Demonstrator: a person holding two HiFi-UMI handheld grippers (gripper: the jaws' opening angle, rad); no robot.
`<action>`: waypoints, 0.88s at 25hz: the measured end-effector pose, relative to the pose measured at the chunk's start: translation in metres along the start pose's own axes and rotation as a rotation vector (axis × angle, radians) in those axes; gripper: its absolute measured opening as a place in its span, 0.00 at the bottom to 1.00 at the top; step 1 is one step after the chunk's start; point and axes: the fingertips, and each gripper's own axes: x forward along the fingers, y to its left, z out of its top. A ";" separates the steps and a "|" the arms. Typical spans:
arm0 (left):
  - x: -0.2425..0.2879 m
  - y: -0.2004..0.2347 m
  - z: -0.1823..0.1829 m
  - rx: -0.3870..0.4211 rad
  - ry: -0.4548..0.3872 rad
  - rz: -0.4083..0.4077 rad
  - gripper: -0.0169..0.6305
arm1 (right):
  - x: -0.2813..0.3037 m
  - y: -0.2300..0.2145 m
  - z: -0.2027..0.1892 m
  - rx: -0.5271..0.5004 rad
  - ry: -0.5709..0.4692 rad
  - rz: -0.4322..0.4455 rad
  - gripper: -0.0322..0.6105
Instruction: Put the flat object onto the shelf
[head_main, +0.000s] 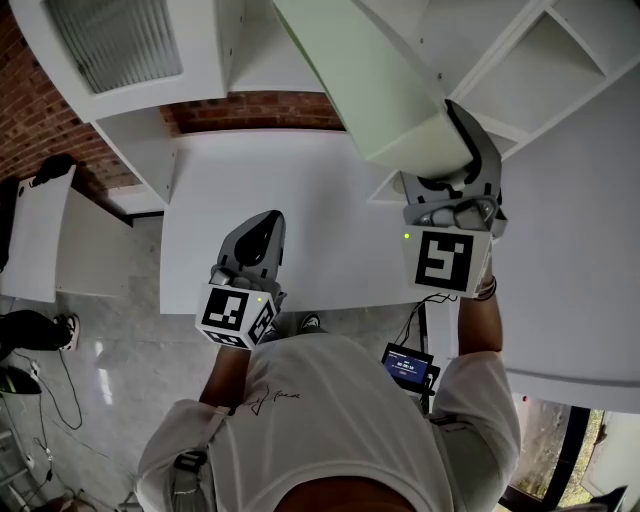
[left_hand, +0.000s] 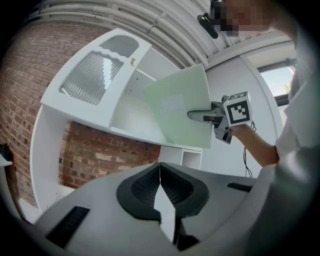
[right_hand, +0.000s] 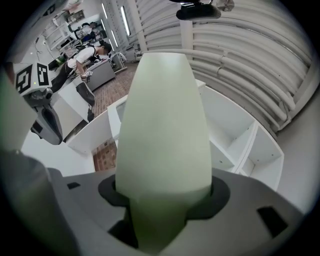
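Left: your left gripper (left_hand: 160, 170) hangs above the white tabletop (head_main: 300, 190). Its jaws are pressed together with nothing between them, and it takes no part in the carry.

Centre: the flat object (head_main: 370, 80), a pale green panel, is raised in the air in front of the shelf (left_hand: 125, 107). It is not yet resting on any board. It shows no sag along its free length, so it is probably stiff and fairly light. Its face looks smooth, so expect it to slip or pivot if the grip loosens. Hold it near the middle of one short edge, with the pads flat on both faces.

Right: your right gripper (head_main: 468, 150) does just that. Its jaws are clamped narrowly on the near edge of the panel, which runs out long ahead of them. That long overhang will probably lever against the pads, so keep it level as you move.

Far right: the open white compartments of the shelf lie beyond the panel's far end.
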 end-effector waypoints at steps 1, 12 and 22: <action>-0.001 0.001 -0.001 -0.001 0.002 0.001 0.05 | 0.001 0.002 0.000 -0.006 0.002 0.000 0.49; -0.006 0.001 -0.001 0.008 0.002 0.009 0.05 | 0.006 0.018 -0.001 -0.091 0.007 0.003 0.49; -0.008 0.001 0.000 0.012 0.009 0.002 0.05 | 0.019 0.039 -0.003 -0.202 0.033 0.009 0.49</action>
